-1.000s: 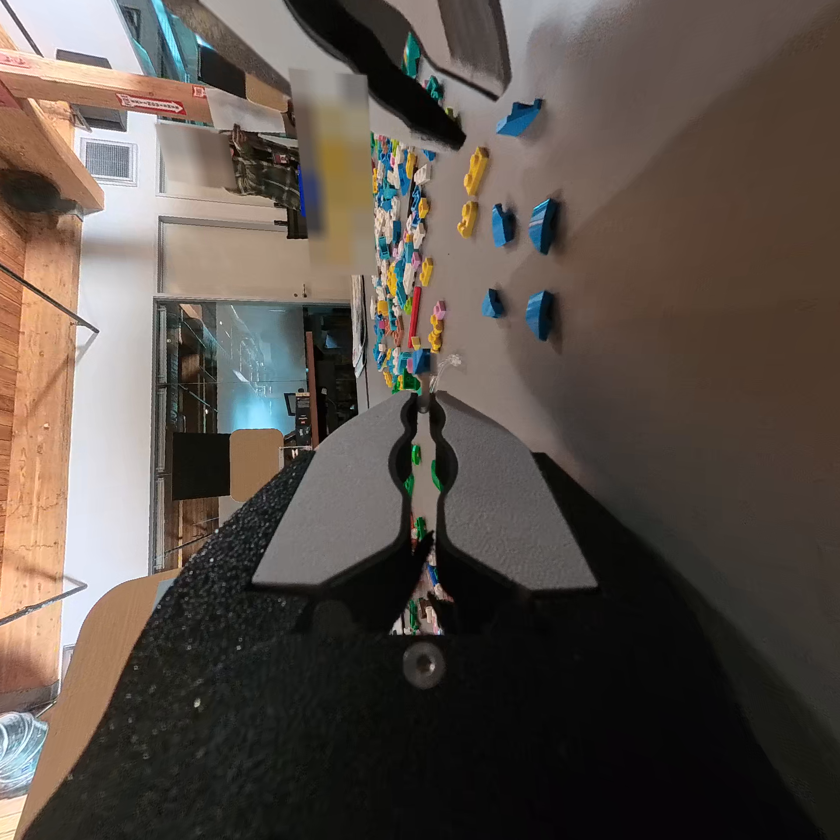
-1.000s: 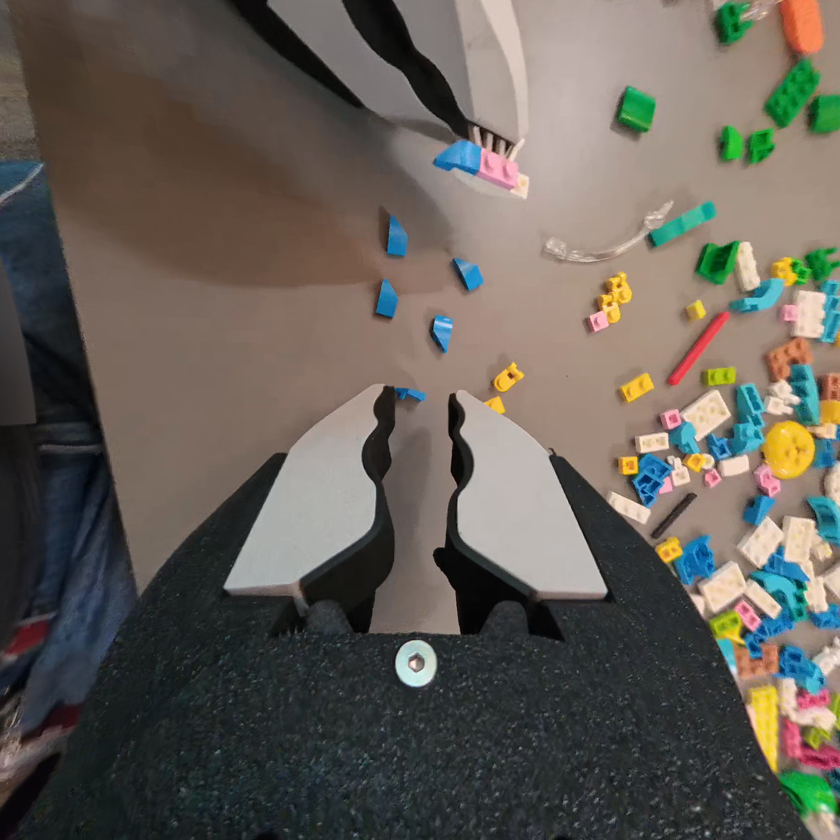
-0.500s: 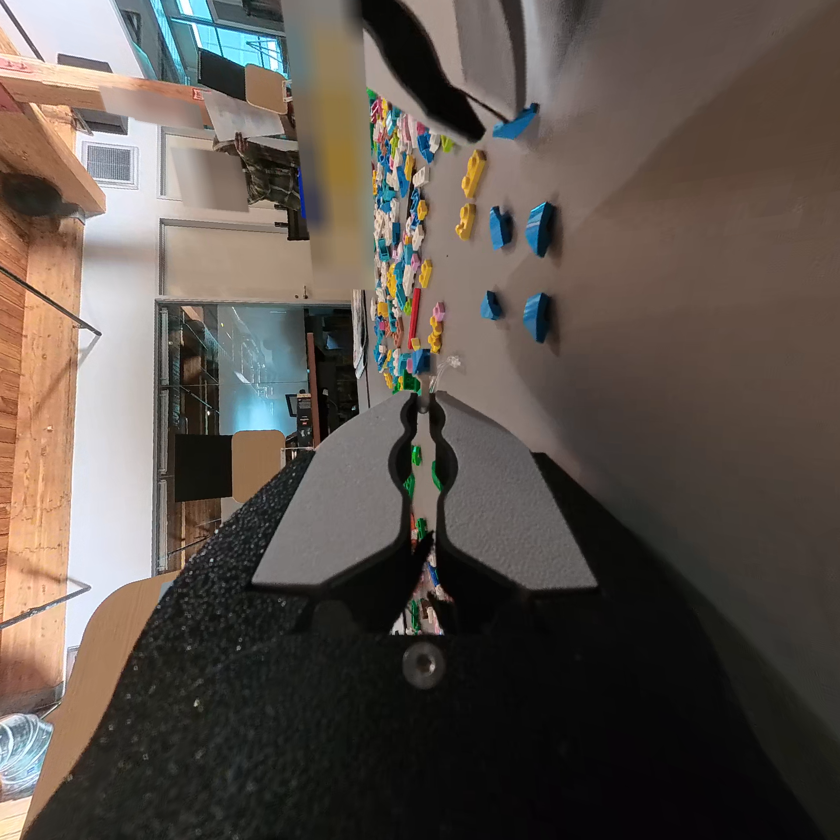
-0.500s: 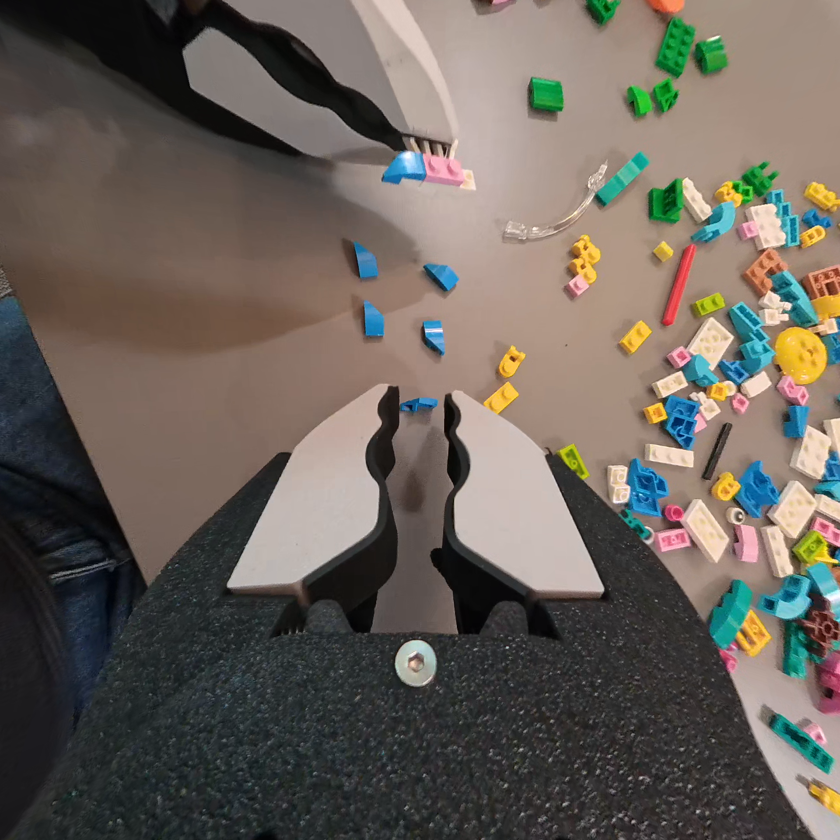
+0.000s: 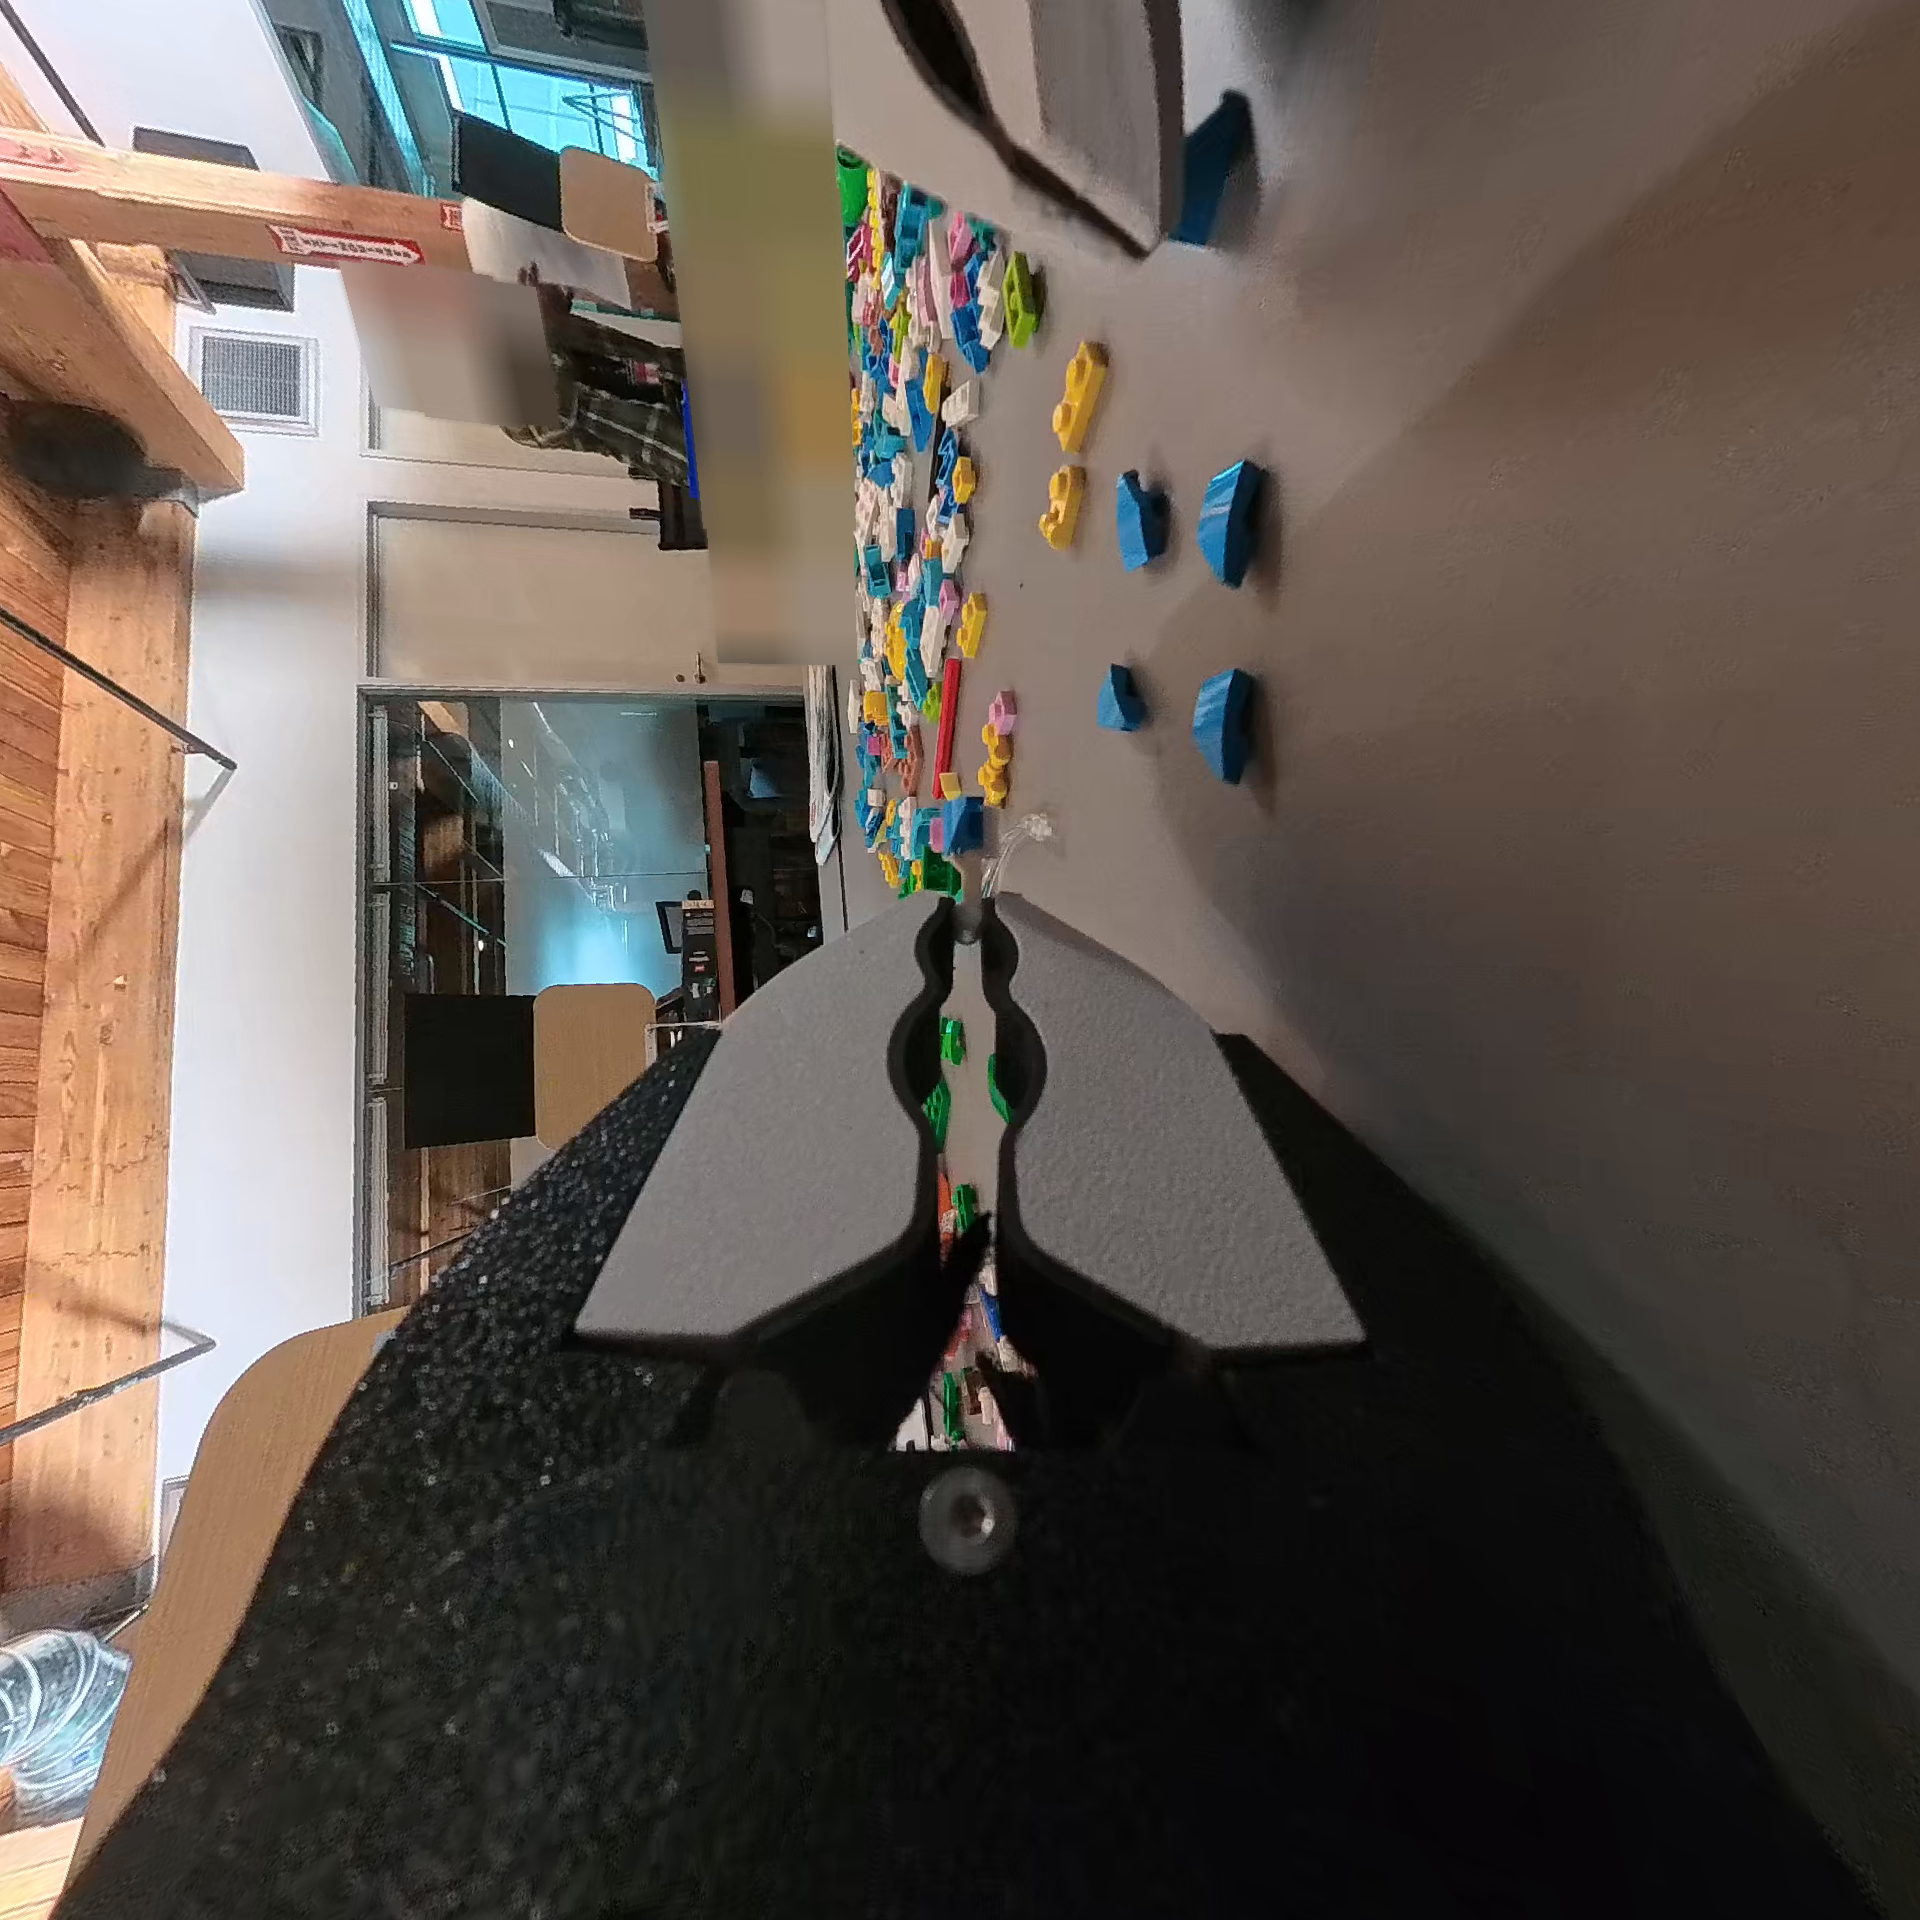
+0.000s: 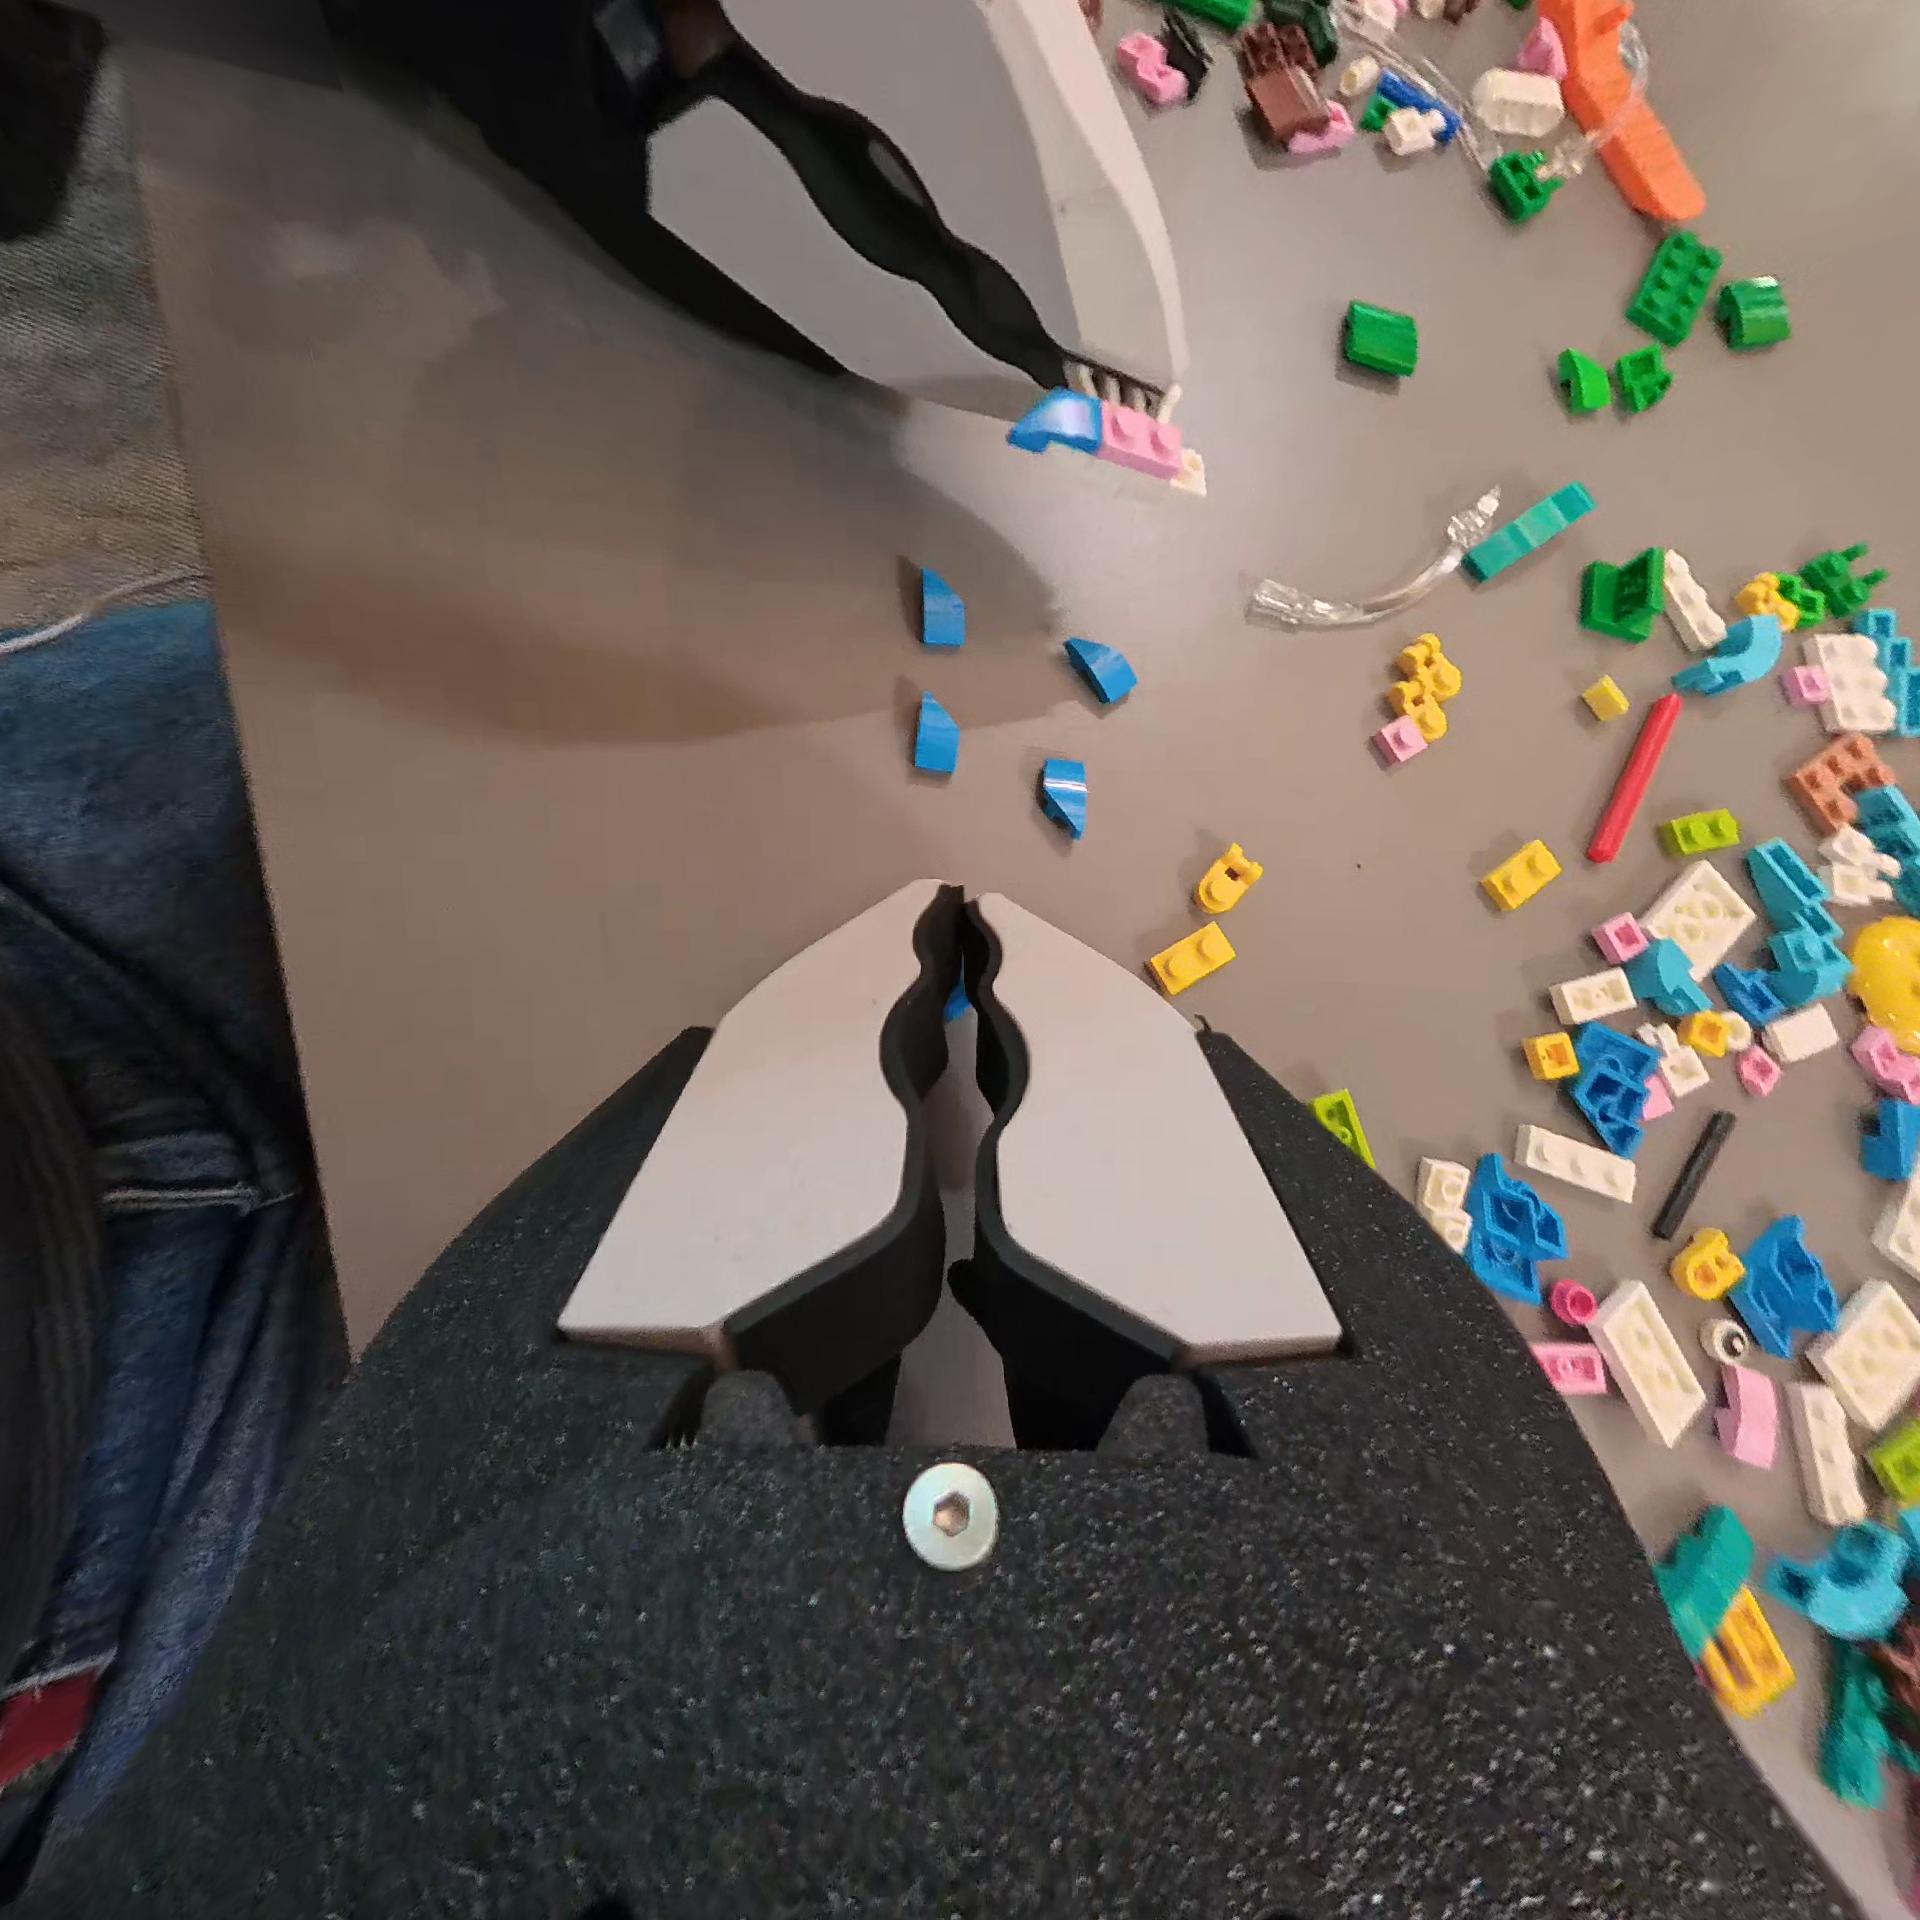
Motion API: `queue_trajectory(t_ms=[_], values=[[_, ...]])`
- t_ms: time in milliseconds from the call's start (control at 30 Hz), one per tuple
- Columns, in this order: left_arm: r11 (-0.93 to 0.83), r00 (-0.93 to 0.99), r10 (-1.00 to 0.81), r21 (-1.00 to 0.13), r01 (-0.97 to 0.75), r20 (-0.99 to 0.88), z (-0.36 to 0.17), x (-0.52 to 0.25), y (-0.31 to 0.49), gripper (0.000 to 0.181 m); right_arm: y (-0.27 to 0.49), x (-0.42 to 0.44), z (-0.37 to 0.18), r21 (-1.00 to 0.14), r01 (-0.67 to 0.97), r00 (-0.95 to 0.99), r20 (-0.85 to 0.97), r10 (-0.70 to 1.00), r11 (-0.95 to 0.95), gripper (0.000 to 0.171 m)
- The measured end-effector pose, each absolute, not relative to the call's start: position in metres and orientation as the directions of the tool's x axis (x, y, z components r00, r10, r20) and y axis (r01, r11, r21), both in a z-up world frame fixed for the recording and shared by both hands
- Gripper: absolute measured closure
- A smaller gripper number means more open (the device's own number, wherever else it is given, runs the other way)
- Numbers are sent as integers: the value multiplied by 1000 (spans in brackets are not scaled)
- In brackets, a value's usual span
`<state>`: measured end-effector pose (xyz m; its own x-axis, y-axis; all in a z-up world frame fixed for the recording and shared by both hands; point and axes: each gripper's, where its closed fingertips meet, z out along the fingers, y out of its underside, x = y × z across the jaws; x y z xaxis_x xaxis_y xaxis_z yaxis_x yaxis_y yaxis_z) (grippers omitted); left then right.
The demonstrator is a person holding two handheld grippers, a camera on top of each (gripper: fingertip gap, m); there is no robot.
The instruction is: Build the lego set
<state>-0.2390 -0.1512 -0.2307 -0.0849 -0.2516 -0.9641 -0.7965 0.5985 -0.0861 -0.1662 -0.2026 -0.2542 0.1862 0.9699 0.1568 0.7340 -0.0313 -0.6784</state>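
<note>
My right gripper point(image 6: 958, 896) is shut low over the grey table point(image 6: 582, 831), with a small blue piece point(image 6: 956, 1005) pinched between its jaws. In the left wrist view it shows at the top point(image 5: 1148, 223), with the blue piece point(image 5: 1210, 166) at its tip. My left gripper point(image 5: 964, 920) is shut on a small assembly point(image 6: 1107, 442) of a blue slope, a pink brick and a white piece, held just above the table; it shows in the right wrist view point(image 6: 1117, 387). Several loose blue slopes point(image 6: 1101, 668) lie between the two grippers.
Two yellow pieces point(image 6: 1193, 956) lie right of my right gripper. A wide scatter of mixed bricks point(image 6: 1704, 1039) covers the right side, with a red rod point(image 6: 1633, 779) and a clear curved piece point(image 6: 1351, 597). A person's jeans point(image 6: 104, 935) are at the table's left edge. The gap from one gripper's tips to the other's is roughly 10 cm. The red rod point(image 6: 1633, 779) lies around 12 cm away from my left fingertips.
My right gripper moved forward over the small blue piece and closed on it; it was open before. My left gripper kept its hold on the assembly.
</note>
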Motion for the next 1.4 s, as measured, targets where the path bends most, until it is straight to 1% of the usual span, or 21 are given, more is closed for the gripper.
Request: queue_trajectory(t_ms=[133,233,300,433,533,700,833,900,967,1033,1067,1100,1200,1267,1333,1400], values=[[599,-87,-252,-85,-796,-964,-231,-239,-151,177,-210,-164,-250,-723,691,102,120,988,16,171],[599,-87,-253,-85,-796,-963,-231,-239,-151,177,-211,-160,-250,-721,689,54,154,987,75,171],[599,-88,-252,-83,-796,-964,-231,-239,-151,177,-207,-155,-253,-704,706,66,179,982,81,171],[599,-89,-253,-84,-796,-963,-231,-239,-151,177,-203,-153,-254,-708,705,101,168,981,48,171],[600,-89,-253,-85,-795,-963,-231,-239,-152,177,-200,-153,-253,-716,698,157,119,980,-24,162],[599,-90,-257,-85,-796,-962,-232,-239,-151,177,-203,-153,-258,-689,719,194,72,978,-92,161],[598,-92,-257,-84,-797,-962,-232,-239,-151,177,-201,-151,-261,-666,737,212,64,975,-117,167],[599,-90,-256,-85,-796,-963,-232,-239,-152,177,-202,-151,-260,-669,729,210,15,977,-147,167],[601,-88,-252,-85,-795,-964,-231,-239,-152,177,-207,-152,-258,-671,711,194,-97,976,-208,167],[602,-88,-251,-84,-794,-964,-231,-238,-152,177,-216,-150,-255,-632,709,164,-284,945,-313,168],[603,-89,-250,-83,-794,-964,-231,-238,-152,177,-221,-148,-255,-593,719,146,-380,914,-362,168],[604,-90,-250,-83,-793,-964,-231,-238,-153,177,-225,-145,-256,-539,741,139,-460,877,-400,168],[605,-92,-250,-81,-792,-964,-231,-237,-153,177,-229,-135,-258,-364,802,168,-624,763,-474,167],[605,-91,-250,-82,-792,-964,-231,-238,-153,177,-228,-132,-258,-282,827,196,-666,720,-486,167],[604,-91,-251,-83,-792,-964,-231,-238,-153,177,-226,-129,-259,-250,852,207,-646,734,-461,167],[605,-93,-253,-82,-792,-963,-231,-237,-153,177,-220,-127,-259,-243,874,213,-587,781,-421,167]])
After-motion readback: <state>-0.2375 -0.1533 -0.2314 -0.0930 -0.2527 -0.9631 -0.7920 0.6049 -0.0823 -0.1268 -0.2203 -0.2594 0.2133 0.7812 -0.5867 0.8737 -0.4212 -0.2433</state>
